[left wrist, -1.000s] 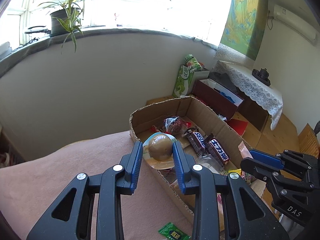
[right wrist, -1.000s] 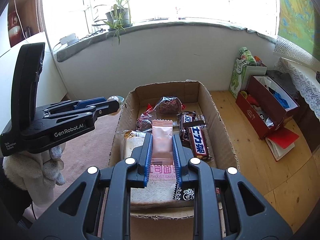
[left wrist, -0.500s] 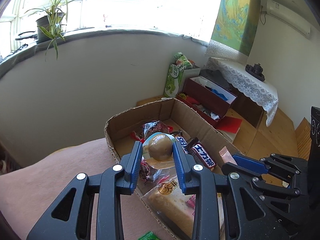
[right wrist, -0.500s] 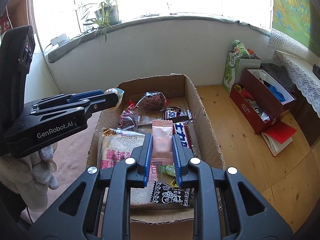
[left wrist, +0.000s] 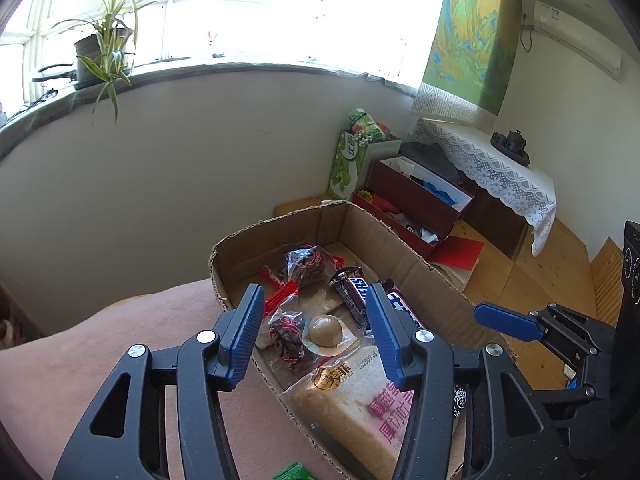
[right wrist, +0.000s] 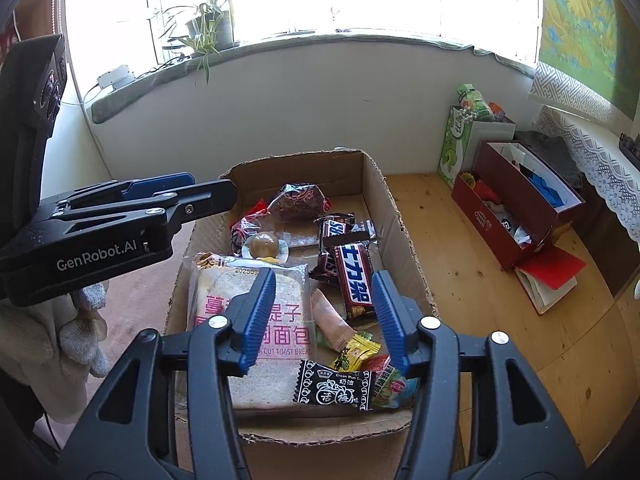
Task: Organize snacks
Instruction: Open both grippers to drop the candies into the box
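Both tools stand wide and hold nothing. The left tool (left wrist: 316,332) hangs over the box's (right wrist: 394,216) left side; the right tool (right wrist: 324,316) over its near end. In the box, a pink sachet (right wrist: 330,320) lies with its long axis running from 11 to 5 o'clock, between the bread (right wrist: 224,280) at 9 and a chocolate bar (right wrist: 354,276) at 1. A round sweet (right wrist: 265,245) lies at the bread's far end. Small candies (right wrist: 356,352) crowd the near right corner. Bare cardboard shows at the far wall.
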The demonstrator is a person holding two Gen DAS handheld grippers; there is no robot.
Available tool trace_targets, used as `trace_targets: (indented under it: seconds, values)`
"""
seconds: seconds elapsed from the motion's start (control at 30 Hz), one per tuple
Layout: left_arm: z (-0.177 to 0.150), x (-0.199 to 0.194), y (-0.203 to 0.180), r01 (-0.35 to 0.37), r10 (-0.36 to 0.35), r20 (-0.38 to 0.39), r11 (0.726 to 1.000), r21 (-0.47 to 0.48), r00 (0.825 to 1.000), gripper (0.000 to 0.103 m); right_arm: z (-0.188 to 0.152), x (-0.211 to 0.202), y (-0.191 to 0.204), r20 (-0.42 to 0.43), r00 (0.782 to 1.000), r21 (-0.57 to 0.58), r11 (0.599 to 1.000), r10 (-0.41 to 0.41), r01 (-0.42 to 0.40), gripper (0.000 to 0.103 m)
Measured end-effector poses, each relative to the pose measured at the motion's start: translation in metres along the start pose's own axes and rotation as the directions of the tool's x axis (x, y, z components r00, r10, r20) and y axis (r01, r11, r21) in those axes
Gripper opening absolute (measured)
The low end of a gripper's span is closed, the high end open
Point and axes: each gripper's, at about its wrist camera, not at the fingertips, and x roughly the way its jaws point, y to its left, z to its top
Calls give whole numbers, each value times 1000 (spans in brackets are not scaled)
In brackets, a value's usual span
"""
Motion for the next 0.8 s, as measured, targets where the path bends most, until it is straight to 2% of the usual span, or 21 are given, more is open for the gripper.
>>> trace_targets:
  seconds: [0.13, 0.47, 0.57, 0.8]
  values:
    - [1, -3, 1, 1, -1, 4, 1000, -1, 1000, 55, 0, -4, 2, 6, 1000, -8, 1000, -5, 6, 70]
    - [-7, -27, 23, -19, 19, 17, 1000, -11, 1000, 59, -7, -17, 9, 5, 1000, -9, 1000, 16, -16, 72]
    - [-13, -34, 35, -35, 35, 10, 999, -18, 999, 59, -11, -24, 13, 16, 1000, -12, 1000, 24, -23, 84]
    - [-34, -43, 55, -47, 46, -29, 998, -34, 999, 59, -19, -43, 26, 45, 997, -25, 998, 62, -61, 84]
